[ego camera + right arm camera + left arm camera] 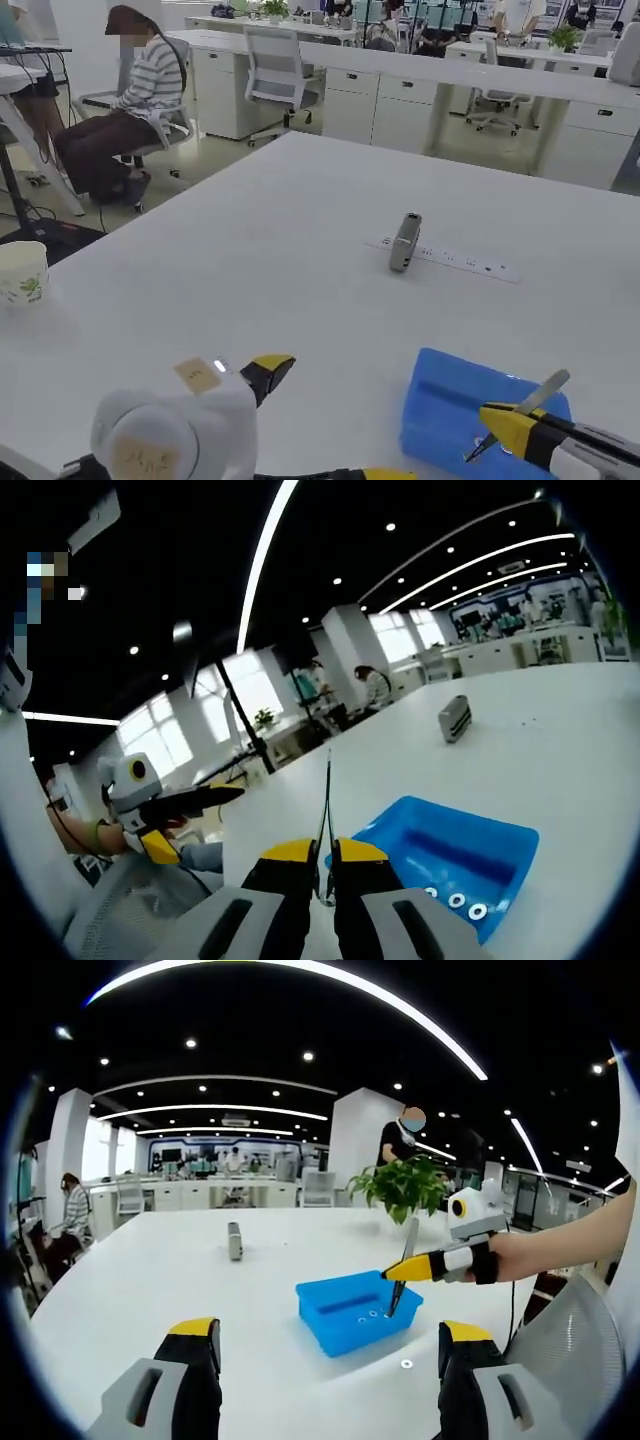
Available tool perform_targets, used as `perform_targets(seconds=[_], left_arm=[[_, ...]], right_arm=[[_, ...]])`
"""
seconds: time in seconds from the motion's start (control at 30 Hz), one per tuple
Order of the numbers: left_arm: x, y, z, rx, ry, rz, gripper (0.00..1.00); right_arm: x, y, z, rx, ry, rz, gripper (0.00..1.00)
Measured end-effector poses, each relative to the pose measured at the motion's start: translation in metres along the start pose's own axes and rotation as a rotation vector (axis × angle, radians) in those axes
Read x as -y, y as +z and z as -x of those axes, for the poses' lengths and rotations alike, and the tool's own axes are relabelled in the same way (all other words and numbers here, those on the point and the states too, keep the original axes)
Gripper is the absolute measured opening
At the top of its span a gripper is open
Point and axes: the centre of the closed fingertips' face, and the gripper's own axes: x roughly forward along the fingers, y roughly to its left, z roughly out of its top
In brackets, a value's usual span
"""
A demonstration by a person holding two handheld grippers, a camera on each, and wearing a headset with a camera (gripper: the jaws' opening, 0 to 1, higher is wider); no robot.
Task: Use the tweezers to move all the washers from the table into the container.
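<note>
One washer (405, 1364) lies on the table (150, 1280), just ahead of the left gripper (328, 1332), nearer its right-hand jaw and beside the blue container (345, 1337). That gripper's jaws are wide apart and empty. The right gripper (325, 855) has its jaws nearly closed, clamped on the tweezers (402, 1265), whose tips sit inside the container; can't tell if they carry a washer. Three dropped washers (455, 900) lie just ahead and to the right of those jaws. Step: likely drop-off. Next: lift out and pinch the table washer by its thin edge.

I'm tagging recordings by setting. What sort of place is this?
Most likely an open-plan office: rows of white desks with drawer cabinets, swivel chairs, a person seated nearby, and a potted plant.
</note>
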Motion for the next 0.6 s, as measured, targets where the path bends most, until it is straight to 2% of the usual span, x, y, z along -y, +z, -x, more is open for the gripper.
perform_targets(seconds=[0.2,0.6], left_arm=[[0.0,-0.001,0.0,-0.007,-0.001,-0.006,0.92],[-0.001,-0.003,0.0,-0.019,0.005,-0.013,0.9]], right_arm=[[0.007,0.011,-0.005,0.034,-0.008,-0.041,0.03],[0.036,0.023,-0.014,0.075,-0.066,-0.095,0.03]])
